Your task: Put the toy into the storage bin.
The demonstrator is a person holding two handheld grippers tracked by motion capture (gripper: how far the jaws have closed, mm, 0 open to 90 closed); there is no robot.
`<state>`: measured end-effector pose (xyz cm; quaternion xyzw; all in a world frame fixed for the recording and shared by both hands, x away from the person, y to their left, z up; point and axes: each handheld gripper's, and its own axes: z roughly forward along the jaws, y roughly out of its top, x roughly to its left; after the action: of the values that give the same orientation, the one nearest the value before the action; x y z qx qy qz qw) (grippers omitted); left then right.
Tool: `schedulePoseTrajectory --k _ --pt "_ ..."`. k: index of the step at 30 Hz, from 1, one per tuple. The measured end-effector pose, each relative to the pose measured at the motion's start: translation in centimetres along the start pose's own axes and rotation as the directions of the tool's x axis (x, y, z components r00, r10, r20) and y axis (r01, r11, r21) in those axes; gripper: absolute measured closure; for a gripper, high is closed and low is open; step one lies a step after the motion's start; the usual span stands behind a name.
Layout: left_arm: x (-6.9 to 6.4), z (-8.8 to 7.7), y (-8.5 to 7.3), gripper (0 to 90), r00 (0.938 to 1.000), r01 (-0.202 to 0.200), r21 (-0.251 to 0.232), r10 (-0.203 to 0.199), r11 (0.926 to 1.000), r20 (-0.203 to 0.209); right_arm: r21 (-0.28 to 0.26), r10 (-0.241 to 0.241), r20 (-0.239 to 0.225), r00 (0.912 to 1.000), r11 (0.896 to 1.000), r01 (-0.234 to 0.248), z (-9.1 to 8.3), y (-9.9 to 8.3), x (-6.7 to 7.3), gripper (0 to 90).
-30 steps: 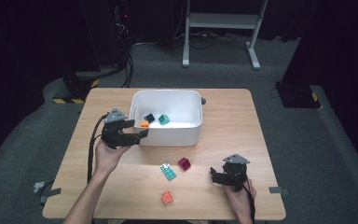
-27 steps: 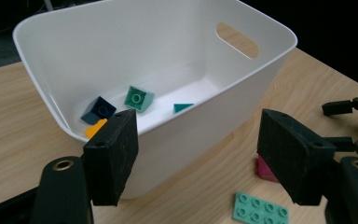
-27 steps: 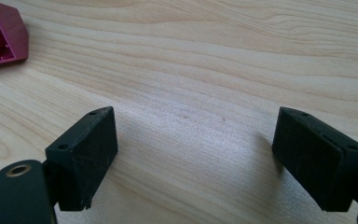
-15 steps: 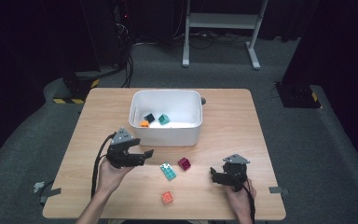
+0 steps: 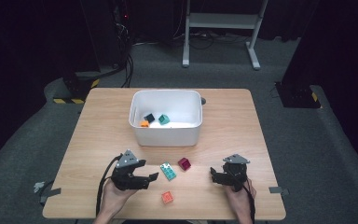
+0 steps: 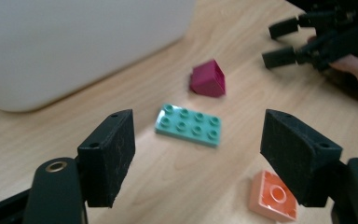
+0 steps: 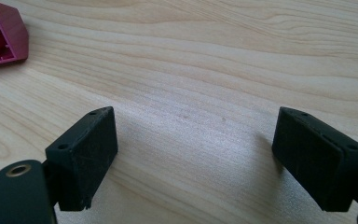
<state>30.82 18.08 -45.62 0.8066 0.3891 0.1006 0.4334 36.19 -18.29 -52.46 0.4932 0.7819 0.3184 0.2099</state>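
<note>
Teal 8-stud brick [image 6: 189,125], no readable lettering, seemingly unmarked, left claw [image 6: 198,156] open

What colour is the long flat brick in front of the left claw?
Mint green brick, clearest in the left gripper view.

A white plastic bin [image 5: 166,135] is standing at the far middle of the wooden table [image 5: 102,121]. Inside it, a black brick [image 5: 148,117], a teal brick [image 5: 163,119] and a small orange brick [image 5: 144,124] are lying close together near its left wall. A magenta brick [image 5: 184,163] is lying in front of the bin. A grey metal frame [image 5: 219,21] is standing on the grey carpet [image 5: 37,135] beyond the table. Black cables [image 5: 128,60] are trailing across the carpet toward a hazard-striped base [image 5: 77,91].
</note>
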Motion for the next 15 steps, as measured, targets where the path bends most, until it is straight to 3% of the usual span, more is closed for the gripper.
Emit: schedulePoseTrajectory --k 6,15 --pt "-1.5 0.9 -1.4 26.1 0.9984 -0.016 0.031 0.014 0.9994 0.054 0.0 -0.001 0.0 1.0 1.0 0.001 0.0 0.0 0.0 13.7" --pt "-3.2 3.0 -2.5 25.5 0.9914 -0.036 0.076 0.026 0.9964 0.128 0.0 -0.001 0.0 1.0 1.0 0.001 0.0 0.0 0.0 13.7"
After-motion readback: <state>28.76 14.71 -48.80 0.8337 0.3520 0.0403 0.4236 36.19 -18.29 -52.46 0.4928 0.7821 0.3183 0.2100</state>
